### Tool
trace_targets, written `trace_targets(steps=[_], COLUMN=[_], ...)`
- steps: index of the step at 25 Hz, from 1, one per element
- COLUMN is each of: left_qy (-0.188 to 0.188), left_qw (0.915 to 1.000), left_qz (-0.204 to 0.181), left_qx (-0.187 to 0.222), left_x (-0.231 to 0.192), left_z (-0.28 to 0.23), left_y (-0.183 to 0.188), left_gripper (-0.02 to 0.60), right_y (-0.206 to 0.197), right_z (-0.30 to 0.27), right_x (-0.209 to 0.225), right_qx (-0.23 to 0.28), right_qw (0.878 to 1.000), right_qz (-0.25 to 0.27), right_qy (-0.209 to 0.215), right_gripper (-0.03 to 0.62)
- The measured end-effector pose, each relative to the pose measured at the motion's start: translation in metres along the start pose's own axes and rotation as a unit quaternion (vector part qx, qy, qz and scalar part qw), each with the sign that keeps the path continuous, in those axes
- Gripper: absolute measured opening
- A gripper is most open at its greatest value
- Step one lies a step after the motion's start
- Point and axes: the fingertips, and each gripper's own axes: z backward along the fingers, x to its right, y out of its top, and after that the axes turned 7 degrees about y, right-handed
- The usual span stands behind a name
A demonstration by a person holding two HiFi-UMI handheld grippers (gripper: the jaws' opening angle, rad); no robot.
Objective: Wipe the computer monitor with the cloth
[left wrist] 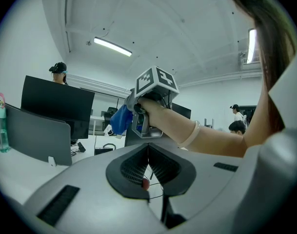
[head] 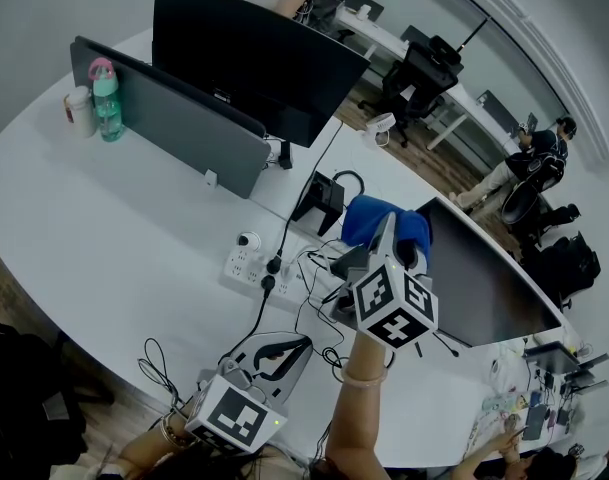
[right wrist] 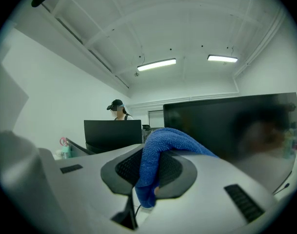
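Head view: nearest, the left gripper [head: 294, 346] hangs low over the desk [head: 104, 228], its jaws pressed together on nothing. Further out, the right gripper [head: 389, 236] pinches the blue cloth [head: 374, 220], which drapes over its jaws just beside one end of the monitor [head: 484, 283]; whether they touch can't be judged. Beyond stand a second monitor [head: 249, 53] and a bottle [head: 106, 98].

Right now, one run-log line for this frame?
phase: approaching screen | right hand-held gripper: shut on blue cloth | blue cloth: beside monitor, contact unclear | left hand-held gripper: shut, empty
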Motion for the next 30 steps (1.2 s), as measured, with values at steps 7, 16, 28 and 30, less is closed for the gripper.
trace_targets(steps=[7,16,28,30], left_qy=[-0.002,0.002,0.019,0.021], left_qw=[1.0000,1.0000,0.9997,0.9997], left_qz=[-0.006,-0.002,-0.013,-0.005], left_qx=[0.003,-0.001,0.010,0.012], left_x=[-0.001,-0.006,-0.004,0.000], left_z=[0.000,-0.001,-0.002,-0.001], left_y=[0.002,0.003,0.010,0.011], left_gripper=[0.009,0.009,0.009,0.009], right_y=[0.014,0.022,0.041,0.042], right_z=[0.000,0.000,0.004,0.003], right_x=[-0.002,-0.003,-0.004,-0.004], right_qx=[0.015,0.025,0.041,0.041], right_qw=[1.000,1.000,0.999,0.999], right_qz=[0.011,0.006,0.013,0.013], right_qy=[-0.003,-0.004,0.010,0.012], right_gripper=[0.058,0.058,0.058,0.059])
